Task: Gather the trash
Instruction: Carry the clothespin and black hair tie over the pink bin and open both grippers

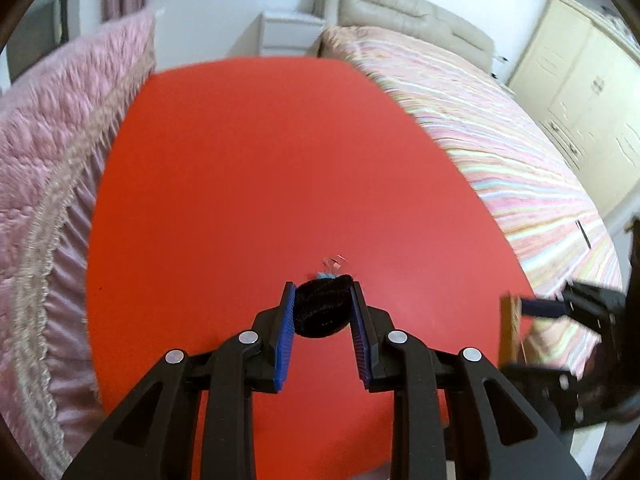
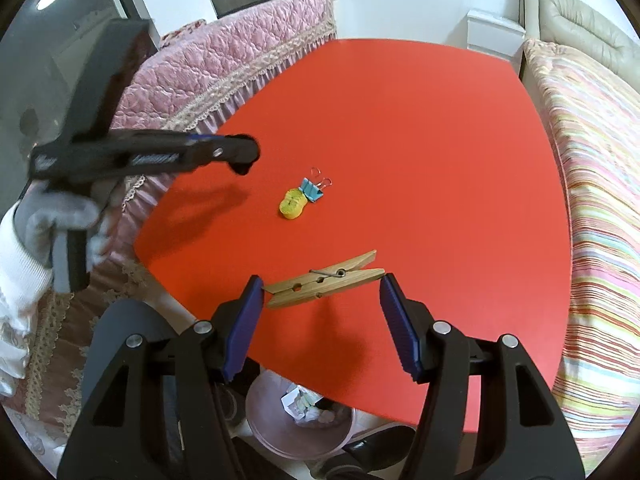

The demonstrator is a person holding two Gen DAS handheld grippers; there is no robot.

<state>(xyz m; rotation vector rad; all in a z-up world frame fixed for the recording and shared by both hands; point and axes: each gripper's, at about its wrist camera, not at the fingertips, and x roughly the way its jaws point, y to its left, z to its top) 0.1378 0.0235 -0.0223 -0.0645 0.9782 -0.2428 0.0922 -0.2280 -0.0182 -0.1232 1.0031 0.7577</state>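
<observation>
My left gripper (image 1: 323, 294) is shut on a black fuzzy ball (image 1: 322, 307) and holds it above the red table (image 1: 240, 160). In the right wrist view the left gripper (image 2: 240, 156) hovers at the left over the table (image 2: 400, 120). My right gripper (image 2: 322, 288) holds a wooden clothespin (image 2: 324, 278) lengthwise between its two pads, above the table's near edge. A yellow wad (image 2: 292, 204) and a blue binder clip (image 2: 314, 190) lie together mid-table. The clip's wire handles (image 1: 335, 261) peek out past the ball in the left wrist view.
A pink bin (image 2: 300, 420) with crumpled paper stands on the floor under the table's near edge. A pink quilted bed (image 2: 224, 64) flanks the left side, a striped bed (image 2: 592, 200) the right. A white nightstand (image 2: 494, 34) stands behind.
</observation>
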